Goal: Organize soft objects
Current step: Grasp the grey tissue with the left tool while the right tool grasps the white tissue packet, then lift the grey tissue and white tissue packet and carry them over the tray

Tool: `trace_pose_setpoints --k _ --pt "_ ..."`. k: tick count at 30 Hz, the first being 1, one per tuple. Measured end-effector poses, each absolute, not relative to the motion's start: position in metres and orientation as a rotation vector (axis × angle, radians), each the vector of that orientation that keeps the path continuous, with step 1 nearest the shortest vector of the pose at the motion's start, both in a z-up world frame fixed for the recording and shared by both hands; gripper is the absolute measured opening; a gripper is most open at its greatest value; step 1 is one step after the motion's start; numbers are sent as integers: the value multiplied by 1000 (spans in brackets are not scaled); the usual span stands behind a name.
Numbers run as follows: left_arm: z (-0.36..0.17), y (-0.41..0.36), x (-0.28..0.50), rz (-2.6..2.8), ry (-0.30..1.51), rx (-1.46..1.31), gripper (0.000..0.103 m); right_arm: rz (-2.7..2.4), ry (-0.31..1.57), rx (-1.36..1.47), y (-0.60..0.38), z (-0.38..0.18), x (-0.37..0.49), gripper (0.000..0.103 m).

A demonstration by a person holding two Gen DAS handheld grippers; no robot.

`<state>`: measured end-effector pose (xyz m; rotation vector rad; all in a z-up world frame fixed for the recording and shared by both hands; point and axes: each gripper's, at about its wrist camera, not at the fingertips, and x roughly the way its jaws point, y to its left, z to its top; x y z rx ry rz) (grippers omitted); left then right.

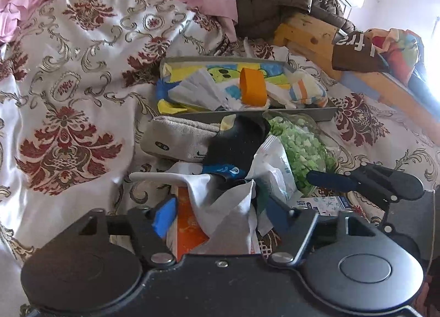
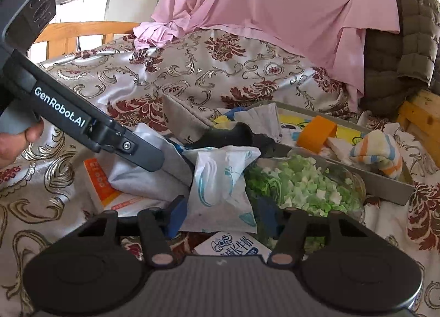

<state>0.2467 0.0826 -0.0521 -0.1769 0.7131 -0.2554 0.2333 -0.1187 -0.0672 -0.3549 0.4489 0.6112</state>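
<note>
Both grippers are working into the same heap of soft things on the bed [image 1: 68, 75], just in front of the grey tray [image 1: 327, 113] that already holds sorted cloths. The left gripper [image 1: 220, 215] has its blue fingers [image 1: 165, 216] either side of a crumpled white-grey cloth [image 1: 233, 215], partly closed; whether the pads actually press on it I cannot tell, since the fabric bunches up and hides the contact. An orange box [image 1: 189, 229] lies under that cloth, just inside the near-left finger, so the grip should take fabric only, high on the fold, and not catch the box edge. The right gripper [image 2: 220, 216] straddles a white tissue pack [image 2: 220, 187] with teal print, fingers half open and close to its sides; contact is not clear here either. A clean pick probably means closing squarely across the pack's narrow waist, then lifting straight up so the bag of green pieces [image 2: 302, 190], touching the pack on the right-finger side, is not dragged along. Both grippers point forward and downward into the heap, side by side, the left one's body crossing the right wrist view diagonally, with a hand [image 2: 16, 141] on its handle.
</note>
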Motion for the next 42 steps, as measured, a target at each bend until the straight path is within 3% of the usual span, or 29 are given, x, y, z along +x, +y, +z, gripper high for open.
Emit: trace_pose_setpoints --k 6,13,19,21,24,33,42 --pt "-56 85 253 -261 705 -206 41 642 421 -369 -111 -68 242 59" --pt "-59 87 255 -263 722 -210 29 641 430 -368 -109 -72 251 55" --pt "-57 76 257 -206 726 -148 27 653 427 -379 -108 -75 254 54" --pt "-56 71 257 -194 729 -106 16 652 426 -379 -107 -75 254 53" --pt "-55 65 254 -191 733 -56 10 655 428 -366 -108 -73 254 49" --pt "-51 56 233 -128 725 5 3 648 414 -401 -106 -70 246 35" --pt "-35 39 209 -93 716 53 2 630 381 -424 -106 -68 239 32"
